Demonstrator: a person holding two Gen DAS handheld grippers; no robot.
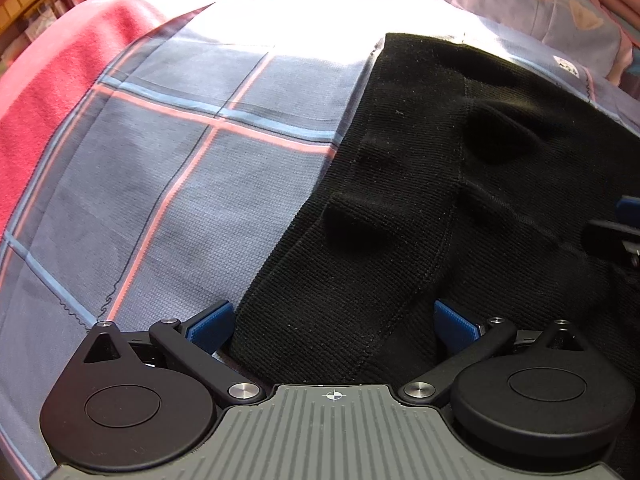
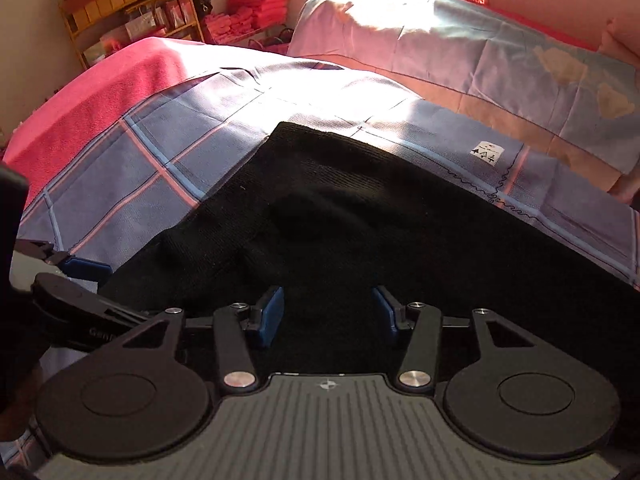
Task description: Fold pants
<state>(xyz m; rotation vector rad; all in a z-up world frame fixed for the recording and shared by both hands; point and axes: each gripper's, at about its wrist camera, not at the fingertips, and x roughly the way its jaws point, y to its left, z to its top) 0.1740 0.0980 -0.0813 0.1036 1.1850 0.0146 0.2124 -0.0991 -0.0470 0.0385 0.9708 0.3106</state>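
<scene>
Black knit pants [image 1: 460, 184] lie on a plaid bedsheet [image 1: 180, 184], running from the near edge to the far right. My left gripper [image 1: 334, 326] is open, its blue pads [image 1: 210, 326] wide apart astride the near left edge of the pants. My right gripper [image 2: 328, 312] is open, its blue pads [image 2: 270, 312] on either side of the black fabric [image 2: 360, 208] near the bed's front. The left gripper also shows at the left of the right wrist view [image 2: 80, 276], and the right gripper's tip shows at the right edge of the left wrist view [image 1: 624, 224].
A red blanket [image 1: 36, 104] covers the bed's left side. A pillow in a blue and pink case [image 2: 460, 52] lies at the far right. A wooden shelf [image 2: 132, 12] and stacked red towels [image 2: 256, 8] stand beyond the bed.
</scene>
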